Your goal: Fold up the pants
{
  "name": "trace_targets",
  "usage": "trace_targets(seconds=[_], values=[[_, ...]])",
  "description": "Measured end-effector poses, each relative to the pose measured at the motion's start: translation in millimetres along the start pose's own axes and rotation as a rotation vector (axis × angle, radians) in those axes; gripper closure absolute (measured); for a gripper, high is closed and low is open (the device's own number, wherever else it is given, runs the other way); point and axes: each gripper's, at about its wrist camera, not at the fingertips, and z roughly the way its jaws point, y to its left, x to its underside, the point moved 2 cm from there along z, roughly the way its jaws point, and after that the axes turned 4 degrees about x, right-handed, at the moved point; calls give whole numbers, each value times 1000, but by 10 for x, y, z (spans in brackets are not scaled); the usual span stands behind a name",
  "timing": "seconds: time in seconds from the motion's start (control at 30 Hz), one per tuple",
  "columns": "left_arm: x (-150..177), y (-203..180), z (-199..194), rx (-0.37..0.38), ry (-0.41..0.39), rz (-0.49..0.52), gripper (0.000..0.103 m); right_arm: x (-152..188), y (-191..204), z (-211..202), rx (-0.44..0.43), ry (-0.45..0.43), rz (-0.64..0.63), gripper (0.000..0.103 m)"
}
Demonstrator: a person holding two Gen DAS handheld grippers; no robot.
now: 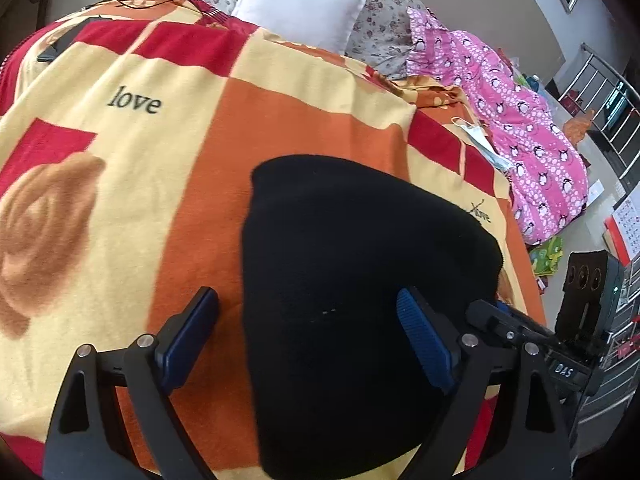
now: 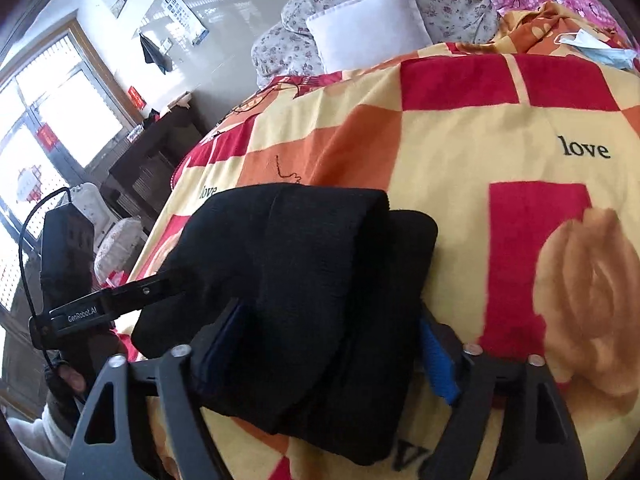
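Observation:
The black pants point(image 1: 360, 280) lie folded into a thick bundle on the orange, yellow and red blanket point(image 1: 160, 140). My left gripper point(image 1: 308, 320) is open; its left finger rests on the blanket beside the bundle, its right finger over the bundle. In the right wrist view the pants point(image 2: 312, 280) show stacked folds. My right gripper point(image 2: 332, 344) is open wide, with the bundle between its blue pads. The left gripper's finger point(image 2: 120, 300) pokes in at the bundle's left side.
A white pillow point(image 1: 300, 8) and floral bedding point(image 1: 380, 32) lie at the bed's head. A pink penguin-print garment point(image 1: 520, 120) and a face mask point(image 1: 480, 140) lie at the right. A dark cabinet point(image 2: 152, 152) stands by the window.

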Motion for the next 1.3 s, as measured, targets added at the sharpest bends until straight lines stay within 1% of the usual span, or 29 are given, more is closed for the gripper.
trace_targets(seconds=[0.03, 0.07, 0.1, 0.13, 0.2, 0.27, 0.3, 0.33, 0.37, 0.4, 0.5, 0.57, 0.67, 0.73, 0.77, 0.8, 0.83, 0.87, 0.9, 0.93, 1.03, 1.07, 1.1, 1.13, 1.17, 1.23, 1.27, 1.3], values=[[4, -21, 7, 16, 5, 5, 13, 10, -5, -21, -3, -14, 4, 39], [7, -50, 19, 47, 19, 12, 27, 16, -2, -54, -10, -29, 4, 50], [6, -81, 24, 60, 32, 18, 28, 15, 6, -99, -4, -43, 2, 60], [-5, -118, -4, 46, 25, 32, 30, 7, 30, -140, 0, -53, -9, 62], [-46, -165, -48, 44, 25, 57, 40, -31, 77, -197, 1, -64, -30, 68], [-110, -192, -104, 50, 22, 68, 44, -78, 148, -262, 0, -79, -52, 69], [-176, -197, -147, 57, 14, 65, 45, -111, 184, -285, -2, -86, -62, 69], [-241, -203, -168, 62, 8, 62, 45, -167, 228, -308, -1, -97, -76, 69], [-295, -211, -185, 65, -3, 63, 48, -213, 254, -323, -2, -108, -83, 70], [-345, -218, -198, 63, -15, 69, 48, -283, 280, -329, -4, -121, -89, 70], [-528, -284, -221, 41, -56, 99, 48, -496, 320, -301, 5, -149, -97, 70], [-634, -285, -158, 26, -61, 106, 48, -646, 318, -235, 15, -155, -99, 70], [-717, -194, 41, 6, -35, 86, 48, -790, 254, -68, 34, -141, -91, 69], [-718, -109, 245, -23, 3, 70, 48, -836, 162, 130, 55, -110, -74, 68], [-691, -49, 355, -51, 29, 64, 47, -836, 118, 223, 70, -91, -73, 64], [-672, -31, 389, -61, 31, 62, 43, -819, 53, 362, 101, -55, -67, 57], [-650, -8, 391, -57, 13, 64, 40, -790, 5, 441, 121, -33, -63, 55], [-641, -3, 375, -57, 5, 71, 37, -760, -34, 472, 120, -32, -57, 53], [-637, 1, 361, -66, 5, 78, 33, -752, -50, 443, 113, -42, -50, 51], [-633, 5, 339, -78, 5, 85, 32, -746, -65, 412, 111, -42, -50, 50], [-645, -4, 243, -123, -15, 95, 31, -751, -30, 231, 157, -63, -79, 49], [-649, -14, 206, -150, -33, 102, 31, -743, 2, 153, 155, -75, -88, 48], [-650, -33, 159, -186, -52, 116, 31, -752, 49, 85, 135, -85, -94, 48], [-656, -50, 144, -200, -58, 126, 31, -756, 109, 31, 112, -91, -103, 48], [-650, -74, 128, -206, -63, 134, 31, -765, 164, -1, 102, -96, -115, 51], [-626, -103, 122, -225, -66, 150, 31, -781, 313, -37, 100, -106, -160, 63], [-614, -115, 127, -236, -67, 159, 31, -785, 370, -41, 99, -106, -176, 77], [-594, -137, 144, -260, -68, 178, 31, -791, 433, -25, 98, -103, -197, 83]])
